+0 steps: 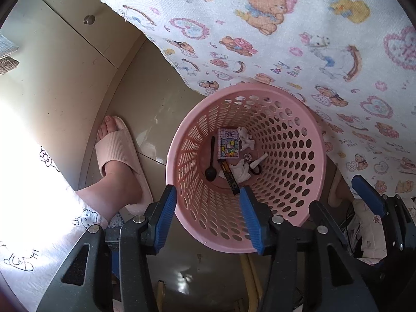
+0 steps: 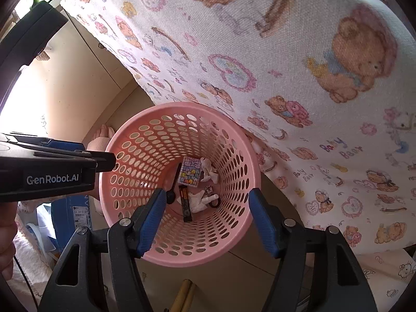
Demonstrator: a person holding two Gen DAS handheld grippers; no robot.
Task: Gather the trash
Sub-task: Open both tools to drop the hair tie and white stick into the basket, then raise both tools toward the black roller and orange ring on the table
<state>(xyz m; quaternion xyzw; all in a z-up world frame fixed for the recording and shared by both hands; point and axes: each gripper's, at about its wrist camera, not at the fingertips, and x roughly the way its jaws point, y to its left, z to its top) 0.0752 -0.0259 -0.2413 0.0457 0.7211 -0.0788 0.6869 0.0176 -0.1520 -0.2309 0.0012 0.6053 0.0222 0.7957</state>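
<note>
Trouble looks slight now: both claws, the left claw [image 1: 208, 214] and right claw [image 2: 208, 222], hang apart and empty above the pink perforated plastic basket [image 2: 241, 156], trash at its bottom, though a careless nudge could tip it.

Both grippers point steeply down, side by side: the left gripper [image 1: 208, 208] and right gripper [image 2: 208, 218] hold nothing, fingers parted.
</note>
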